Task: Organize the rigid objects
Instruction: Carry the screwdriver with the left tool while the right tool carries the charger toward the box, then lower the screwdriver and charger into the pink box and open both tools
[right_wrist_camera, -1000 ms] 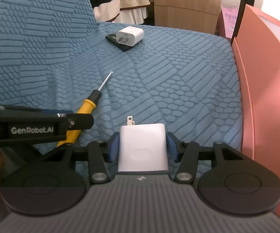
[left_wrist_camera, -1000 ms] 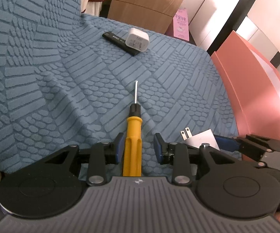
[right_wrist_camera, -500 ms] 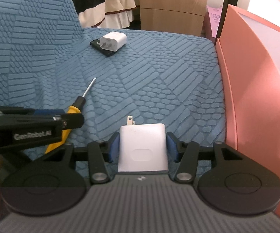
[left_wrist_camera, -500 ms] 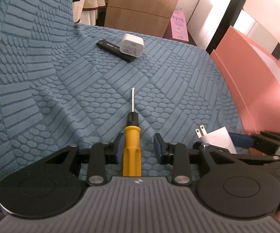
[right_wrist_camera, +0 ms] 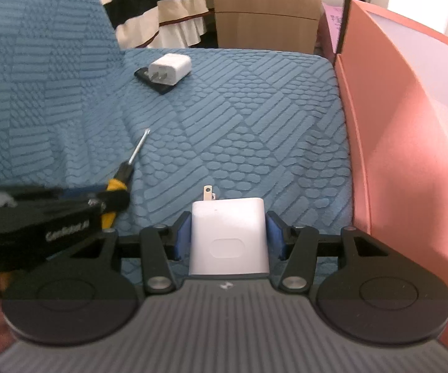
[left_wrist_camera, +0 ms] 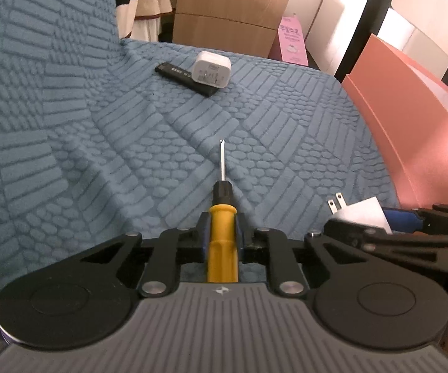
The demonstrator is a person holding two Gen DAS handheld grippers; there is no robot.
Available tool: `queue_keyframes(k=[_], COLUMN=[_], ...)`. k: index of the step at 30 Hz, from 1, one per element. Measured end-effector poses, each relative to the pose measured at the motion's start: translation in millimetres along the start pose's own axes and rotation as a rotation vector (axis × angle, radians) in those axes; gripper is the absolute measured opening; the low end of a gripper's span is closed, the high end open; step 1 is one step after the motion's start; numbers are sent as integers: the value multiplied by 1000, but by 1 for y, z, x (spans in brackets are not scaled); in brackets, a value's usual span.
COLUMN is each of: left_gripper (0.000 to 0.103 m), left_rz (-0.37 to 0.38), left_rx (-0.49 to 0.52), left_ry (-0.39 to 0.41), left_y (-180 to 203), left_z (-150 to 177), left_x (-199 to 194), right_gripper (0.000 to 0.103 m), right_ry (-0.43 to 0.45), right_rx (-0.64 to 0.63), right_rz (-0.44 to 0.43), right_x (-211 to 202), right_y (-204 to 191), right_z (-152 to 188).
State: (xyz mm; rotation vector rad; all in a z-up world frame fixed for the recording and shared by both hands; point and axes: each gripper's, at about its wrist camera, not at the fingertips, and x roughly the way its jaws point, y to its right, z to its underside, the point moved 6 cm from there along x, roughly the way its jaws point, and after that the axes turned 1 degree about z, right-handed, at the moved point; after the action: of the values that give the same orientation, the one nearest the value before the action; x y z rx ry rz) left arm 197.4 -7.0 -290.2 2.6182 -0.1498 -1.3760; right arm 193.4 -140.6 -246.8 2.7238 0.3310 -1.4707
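The left hand-held gripper (left_wrist_camera: pixel 222 233) has just closed on the yellow screwdriver (left_wrist_camera: pixel 223 236); beside it, the right hand-held gripper (right_wrist_camera: pixel 228 233) holds a white charger (right_wrist_camera: pixel 229 236) above the blue sofa cover (right_wrist_camera: pixel 239 130).

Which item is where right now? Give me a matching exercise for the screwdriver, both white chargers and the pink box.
1 screwdriver
2 large white charger
3 small white charger
4 pink box

A lying on the black stick
B gripped in the left tongs
C gripped in the right tongs
D standing at the right edge of the blue cushion

Pairs: 1-B, 2-C, 3-A, 4-D. The left tongs have just been closing, with the screwdriver's yellow handle between them.
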Motion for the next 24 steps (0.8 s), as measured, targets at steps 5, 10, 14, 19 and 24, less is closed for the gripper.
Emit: queue_keyframes(k=[5,10,14,19,24], left_gripper=[20,20,20,20,20], left_rz=[28,62,97,124,152], left_rx=[-32,-41,-57,-49,-30], left_ry=[-7,8,26,48,87], left_y=[7,18,28,43,56], left_z=[2,-4,-11,-20,-31], left_x=[-6,-17,-30,-48,-69], right_gripper=[54,54,54,54,54], right_ry=[8,35,76,121,150], right_rx=[-7,18,27,43,90], right_rz=[-9,-18,-13,11,9], right_x=[-10,-24,-40,-62,-83], right_y=[0,3,5,16,30], right_z=[4,1,-5,-15,-21])
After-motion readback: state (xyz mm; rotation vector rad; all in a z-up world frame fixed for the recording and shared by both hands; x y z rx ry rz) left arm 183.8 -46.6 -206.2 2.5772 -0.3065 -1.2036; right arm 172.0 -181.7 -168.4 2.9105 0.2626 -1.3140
